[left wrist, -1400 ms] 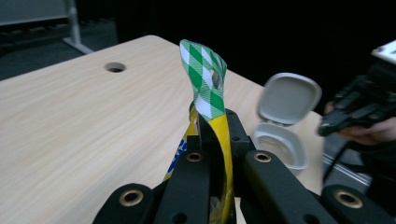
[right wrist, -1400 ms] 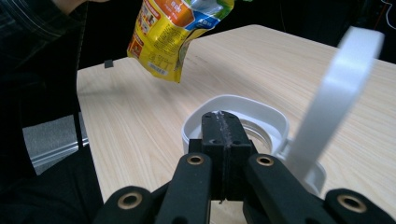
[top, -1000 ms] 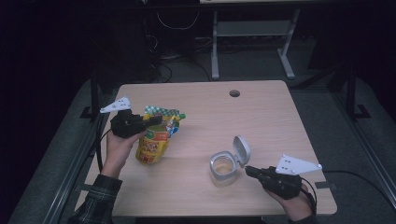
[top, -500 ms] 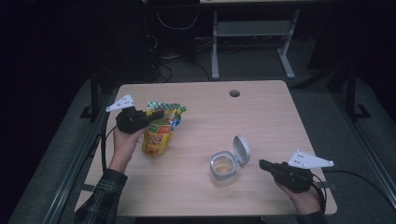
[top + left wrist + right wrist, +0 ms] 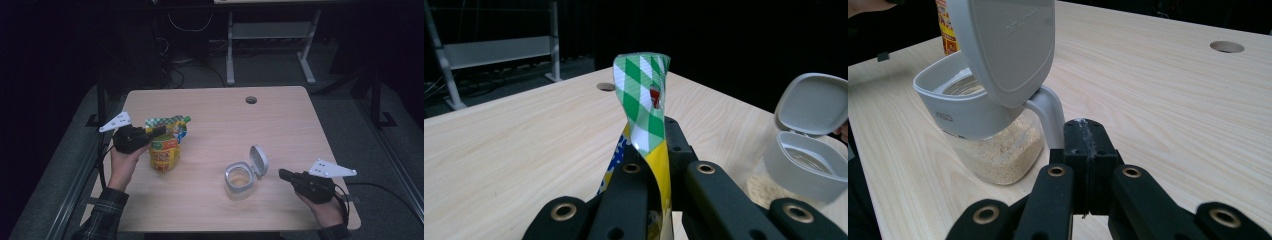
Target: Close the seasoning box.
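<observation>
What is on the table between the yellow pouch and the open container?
Nothing: in the high view, only bare table lies between the yellow pouch, held by the left gripper, and the open container.

Yellow pouch (image 5: 164, 150) upright, green-check top, table's left side

Black tongs (image 5: 159, 131) with brass rivets, grey triangular plates, plaid sleeve (image 5: 102, 220)

High view looks down and forward over the whole desk (image 5: 280, 125) from the person's side. Left gripper view sits low, close behind the pouch (image 5: 644, 105), facing the open-lidded container (image 5: 809, 150). Right gripper view hugs that same container (image 5: 993, 100) from its other side, with the pouch beyond it.
</observation>
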Motion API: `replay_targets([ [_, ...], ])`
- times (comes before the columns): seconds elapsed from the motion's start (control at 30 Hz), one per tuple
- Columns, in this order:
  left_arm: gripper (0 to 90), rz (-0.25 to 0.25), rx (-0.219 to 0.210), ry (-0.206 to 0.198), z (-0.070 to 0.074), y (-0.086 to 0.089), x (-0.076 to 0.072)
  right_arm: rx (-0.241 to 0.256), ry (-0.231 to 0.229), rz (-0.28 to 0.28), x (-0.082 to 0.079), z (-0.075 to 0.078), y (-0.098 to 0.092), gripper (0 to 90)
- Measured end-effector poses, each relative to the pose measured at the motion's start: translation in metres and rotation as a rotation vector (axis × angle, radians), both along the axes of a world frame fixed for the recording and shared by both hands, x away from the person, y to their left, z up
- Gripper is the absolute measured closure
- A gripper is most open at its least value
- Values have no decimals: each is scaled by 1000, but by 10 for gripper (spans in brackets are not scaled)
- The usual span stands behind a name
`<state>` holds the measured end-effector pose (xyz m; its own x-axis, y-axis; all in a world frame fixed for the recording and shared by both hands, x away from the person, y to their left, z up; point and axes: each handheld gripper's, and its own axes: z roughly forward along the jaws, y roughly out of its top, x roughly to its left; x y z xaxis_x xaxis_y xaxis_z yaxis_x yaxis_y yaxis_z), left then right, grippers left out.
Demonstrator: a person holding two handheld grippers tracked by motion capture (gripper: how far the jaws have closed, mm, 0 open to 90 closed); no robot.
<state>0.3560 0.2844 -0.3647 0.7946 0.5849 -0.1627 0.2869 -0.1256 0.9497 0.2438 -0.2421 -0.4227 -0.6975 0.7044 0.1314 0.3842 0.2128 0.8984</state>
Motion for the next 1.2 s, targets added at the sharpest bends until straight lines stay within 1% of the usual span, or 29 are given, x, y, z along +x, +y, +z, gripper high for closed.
replay_targets([
  [0.1, 894, 10, 9, -1, 0, 5, -6, 0, 1, -2, 0, 0, 0, 895],
  [0.33, 893, 21, -8, 5, -5, 16, -13, -1, 1, -4, 2, -1, -1, 890],
  [0.43, 893, 23, 2, 1, -5, 19, -17, -5, 3, -4, 2, -2, -1, 890],
  [0.63, 885, 29, 4, 3, -7, 25, -22, -7, 8, -7, 2, -2, -1, 891],
  [0.67, 883, 31, -4, 7, -8, 26, -23, -7, 10, -7, 2, -2, -1, 892],
  [0.77, 874, 33, -8, 3, -9, 30, -27, -8, 10, -7, 2, -2, -1, 892],
  [0.9, 838, 37, -11, -5, -8, 32, -30, -8, 10, -6, 3, -3, -1, 892],
  [0.97, 799, 39, -18, -12, -7, 33, -32, -9, 9, -6, 2, -2, -1, 891],
  [1.03, 718, 42, -19, -10, -8, 35, -33, -8, 9, -7, 3, -2, -1, 891],
  [1.07, 687, 40, -8, -6, -8, 35, -34, -8, 10, -7, 3, -2, -1, 891],
  [1.1, 635, 40, 4, -5, -8, 36, -35, -10, 9, -6, 3, -2, -1, 891],
  [1.17, 513, 44, 8, -2, -8, 39, -37, -9, 8, -9, 3, -2, -1, 891],
  [1.2, 466, 45, 10, -2, -9, 41, -38, -8, 8, -10, 3, -2, -2, 892],
])
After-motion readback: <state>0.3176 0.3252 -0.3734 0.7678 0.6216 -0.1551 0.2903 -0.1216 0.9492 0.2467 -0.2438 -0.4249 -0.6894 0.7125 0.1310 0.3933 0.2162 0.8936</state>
